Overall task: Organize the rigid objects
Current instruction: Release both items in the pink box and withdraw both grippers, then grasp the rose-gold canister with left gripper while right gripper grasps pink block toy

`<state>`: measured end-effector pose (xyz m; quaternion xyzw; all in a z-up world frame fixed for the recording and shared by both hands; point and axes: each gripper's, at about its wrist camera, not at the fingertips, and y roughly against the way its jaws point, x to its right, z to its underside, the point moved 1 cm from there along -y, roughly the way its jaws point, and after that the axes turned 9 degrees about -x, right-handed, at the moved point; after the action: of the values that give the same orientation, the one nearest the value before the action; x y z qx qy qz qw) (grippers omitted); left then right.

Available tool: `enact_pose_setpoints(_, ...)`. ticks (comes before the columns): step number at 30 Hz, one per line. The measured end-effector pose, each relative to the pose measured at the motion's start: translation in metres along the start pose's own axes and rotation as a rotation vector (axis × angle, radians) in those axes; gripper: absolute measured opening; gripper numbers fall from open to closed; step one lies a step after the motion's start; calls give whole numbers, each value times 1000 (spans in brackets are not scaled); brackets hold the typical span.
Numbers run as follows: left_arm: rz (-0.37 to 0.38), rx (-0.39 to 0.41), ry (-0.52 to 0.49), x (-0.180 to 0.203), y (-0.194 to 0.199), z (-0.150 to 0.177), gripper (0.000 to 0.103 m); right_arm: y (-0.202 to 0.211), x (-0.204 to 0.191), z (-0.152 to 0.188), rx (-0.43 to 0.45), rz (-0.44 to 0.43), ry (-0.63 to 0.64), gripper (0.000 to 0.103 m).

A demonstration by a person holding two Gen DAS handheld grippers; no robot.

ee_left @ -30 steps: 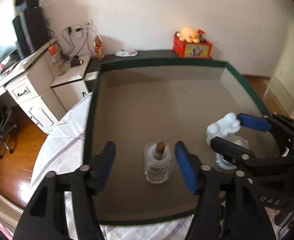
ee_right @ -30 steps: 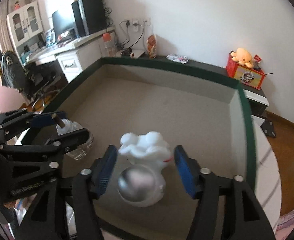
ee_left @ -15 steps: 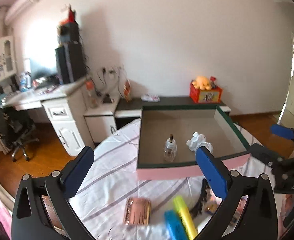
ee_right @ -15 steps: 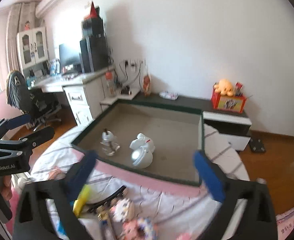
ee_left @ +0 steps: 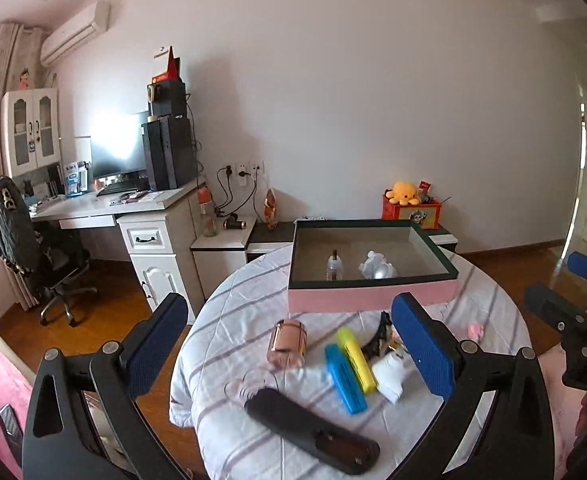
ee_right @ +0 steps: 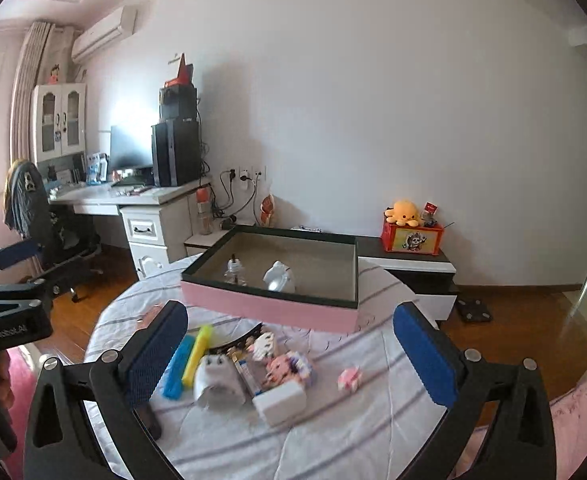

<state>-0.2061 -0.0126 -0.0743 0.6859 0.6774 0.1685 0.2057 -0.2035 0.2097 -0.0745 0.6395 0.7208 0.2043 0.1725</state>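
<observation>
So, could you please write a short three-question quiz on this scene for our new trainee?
1. True or false: the left gripper holds the yellow bar.
2. How many things stand inside the pink box?
3. Which lies nearest the camera in the left wrist view: A) copper-coloured cylinder, B) black remote, C) blue bar?

Key: 1 false, both it and the right gripper are open and empty. 2 two: glass bottle and white figurine. 3 B.
</observation>
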Motion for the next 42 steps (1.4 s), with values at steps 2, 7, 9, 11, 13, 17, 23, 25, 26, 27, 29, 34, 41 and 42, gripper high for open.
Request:
enact_pose_setpoints(2, 9, 2, -6, 1, 11, 5, 103, 11, -1, 8, 5, 0, -11, 103)
enact_pose_setpoints(7, 17, 16, -15, 6, 30, 14, 103, 31, -1, 21, 9, 31, -16, 103)
enact_pose_setpoints(9, 18, 24, -17, 7, 37, 17, 103, 39, 0, 26, 14, 39, -21, 103)
enact_pose_setpoints(11, 23, 37, -24, 10, 43, 18, 103, 44, 1, 29, 14, 43, -26, 103)
enact_pose_setpoints(13, 21, 39, -32, 12, 48, 19, 103, 50, 1, 31, 25, 47, -28, 103)
enact_pose_setpoints(17, 22, 57, -33, 12, 56, 20, 103, 61, -1, 32, 43, 54, -24, 103)
enact_pose_setpoints(23, 7, 42, -41, 11, 56, 23, 103, 63, -3, 34, 44, 50, -23, 103)
enact_pose_setpoints(25, 6, 33, -41, 10, 53, 25, 103, 62, -2, 35, 40, 50, -26, 103)
enact_pose_setpoints(26, 7, 25, -40, 8, 51, 27, 103, 60, -2, 37, 35, 49, -27, 103)
enact_pose_setpoints(27, 8, 18, -39, 6, 48, 28, 103, 58, -1, 38, 28, 51, -28, 103)
enact_pose_setpoints(29, 11, -7, -36, 3, 41, 32, 103, 52, 0, 41, 8, 55, -30, 103)
enact_pose_setpoints(34, 21, -87, -10, -7, 16, 46, 103, 32, 6, 51, -44, 63, -39, 103)
enact_pose_setpoints(41, 0, -220, 9, -13, -35, 64, 103, -3, 16, 69, -129, 57, -57, 103)
enact_pose_setpoints(42, -2, -227, 8, -14, -40, 65, 103, -8, 17, 71, -139, 59, -58, 103)
